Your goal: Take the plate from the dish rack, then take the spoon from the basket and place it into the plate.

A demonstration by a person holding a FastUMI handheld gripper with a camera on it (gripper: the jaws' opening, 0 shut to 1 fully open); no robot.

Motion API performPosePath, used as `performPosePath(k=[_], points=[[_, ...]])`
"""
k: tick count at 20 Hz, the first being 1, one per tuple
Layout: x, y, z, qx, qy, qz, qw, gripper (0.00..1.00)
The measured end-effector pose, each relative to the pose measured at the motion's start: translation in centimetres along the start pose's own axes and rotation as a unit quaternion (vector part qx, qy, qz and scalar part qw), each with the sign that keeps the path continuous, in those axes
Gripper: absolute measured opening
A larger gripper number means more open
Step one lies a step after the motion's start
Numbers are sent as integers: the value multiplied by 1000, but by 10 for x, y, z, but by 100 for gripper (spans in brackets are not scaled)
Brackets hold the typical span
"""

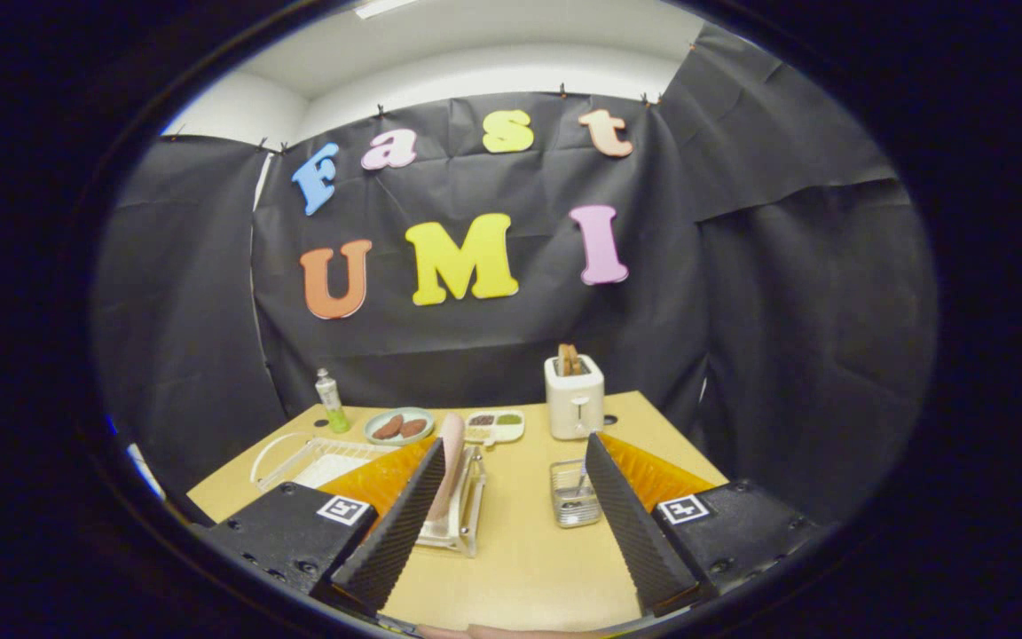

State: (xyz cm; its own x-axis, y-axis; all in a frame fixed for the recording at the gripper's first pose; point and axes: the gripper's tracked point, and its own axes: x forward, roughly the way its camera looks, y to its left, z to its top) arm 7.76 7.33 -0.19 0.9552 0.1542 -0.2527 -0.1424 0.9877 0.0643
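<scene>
Both fingers of my gripper (514, 524) stand wide apart over the wooden table (529, 550), holding nothing, with bare tabletop between them. Just past the left finger stands a clear dish rack (462, 519), and a pink plate (449, 466) sits upright on its edge in that rack, partly hidden behind the finger. Close by the right finger stands a small wire basket (575, 497) with the spoon (581, 479) upright in it, its handle poking above the rim. Left of the dish rack lies a white wire tray (298, 457). Farther back I see a green bottle (331, 404), then a pale green dish (399, 426) with two brown pieces on it, then a small divided tray (495, 427) with bits of food in its sections. Behind the basket stands a white toaster (574, 397) with toast sticking up from its slots.
</scene>
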Motion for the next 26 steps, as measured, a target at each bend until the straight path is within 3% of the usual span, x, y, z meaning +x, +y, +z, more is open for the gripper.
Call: performPosePath(k=[4, 7, 10, 13, 15, 18, 21, 24, 25, 26], points=[[47, 28, 19, -11, 76, 36, 996, 100], [89, 35, 26, -42, 126, 10, 991, 100], [129, 50, 19, -57, 211, -2, 976, 95], [157, 55, 17, -53, 271, -32, 961, 89], [173, 46, 9, -59, 302, -77, 948, 79], [181, 47, 1, -75, 338, -127, 930, 76], [182, 48, -15, -97, 377, -170, 905, 62], [189, 44, -19, -116, 380, -216, 892, 51], [189, 48, -21, -122, 383, -221, 889, 30], [189, 51, -20, -131, 383, -223, 887, 24]])
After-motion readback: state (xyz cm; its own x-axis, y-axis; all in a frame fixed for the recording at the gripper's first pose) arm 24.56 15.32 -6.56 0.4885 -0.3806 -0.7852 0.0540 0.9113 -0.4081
